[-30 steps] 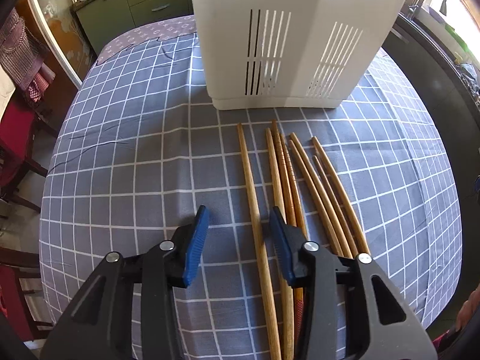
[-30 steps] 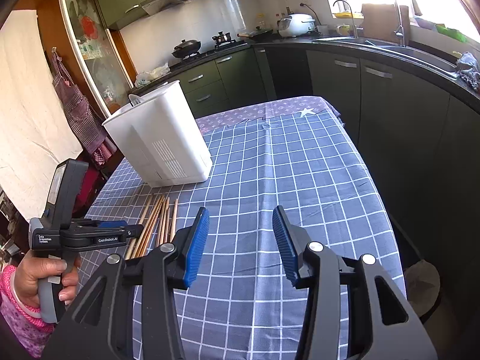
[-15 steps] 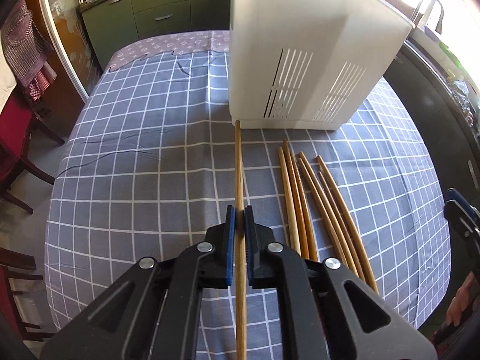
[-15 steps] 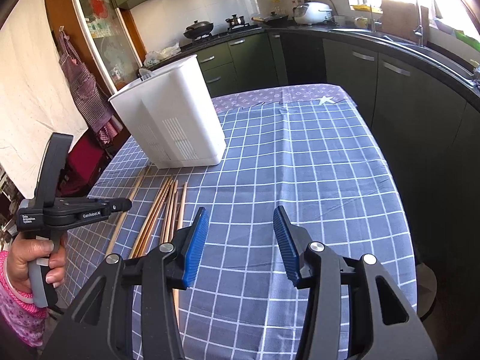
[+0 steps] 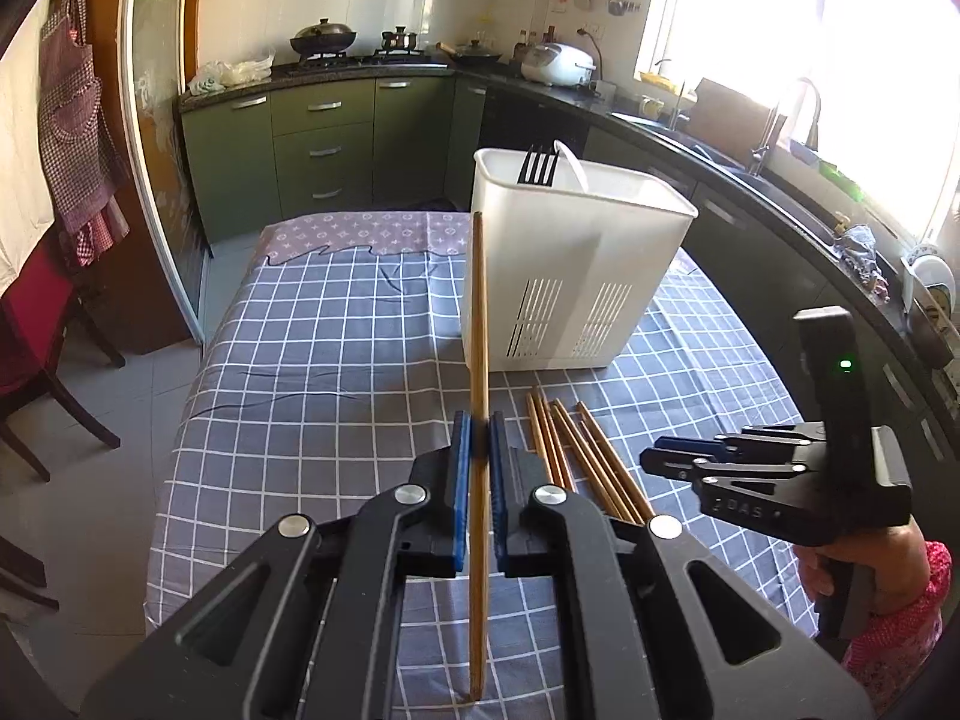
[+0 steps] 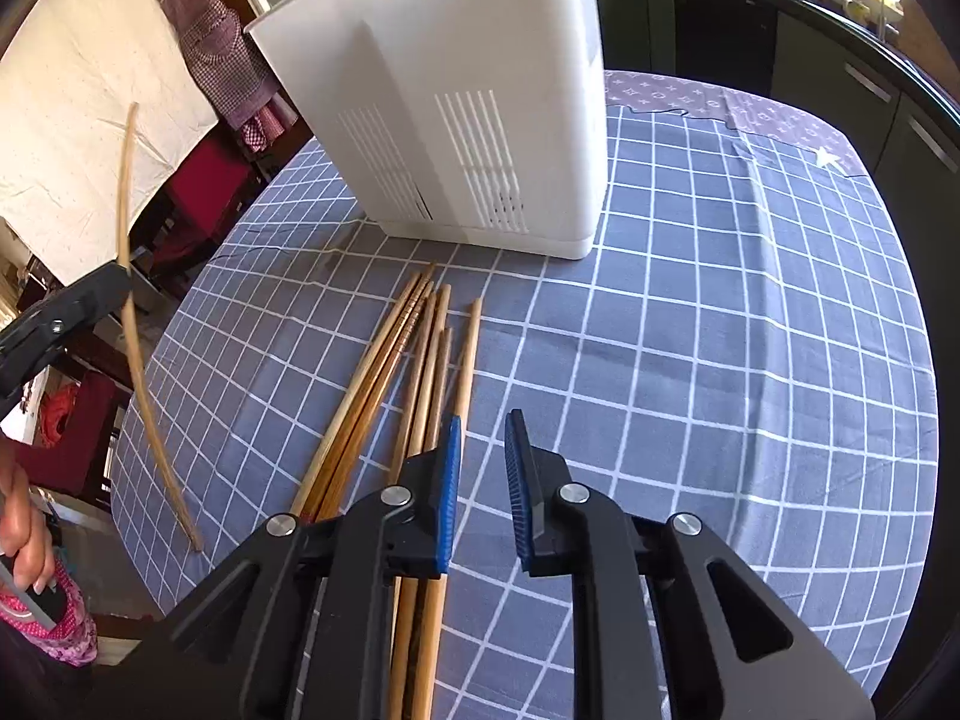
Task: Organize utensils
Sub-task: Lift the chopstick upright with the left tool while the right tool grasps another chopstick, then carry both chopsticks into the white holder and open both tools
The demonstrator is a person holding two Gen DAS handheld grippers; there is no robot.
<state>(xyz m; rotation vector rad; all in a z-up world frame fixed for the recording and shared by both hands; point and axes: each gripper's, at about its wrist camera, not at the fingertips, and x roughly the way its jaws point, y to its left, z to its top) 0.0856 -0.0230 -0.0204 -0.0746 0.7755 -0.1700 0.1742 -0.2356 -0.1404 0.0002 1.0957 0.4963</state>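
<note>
Now gripping one chopstick (image 5: 477,324) between the blue pads of the left gripper (image 5: 478,450), lifted off the tabletop (image 5: 312,360) where it was lying a moment ago, tip reaching ahead toward the white utensil holder (image 5: 570,264). Closing the right gripper (image 6: 483,468), earlier wide, with nothing between its fingers, just right of the remaining chopsticks (image 6: 414,360).

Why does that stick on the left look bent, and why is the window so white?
In the right wrist view the fisheye lens bows the held chopstick near the frame's edge; in the left wrist view that chopstick runs straight through the centre. There the window is blown out by daylight, hiding what's outside.
</note>
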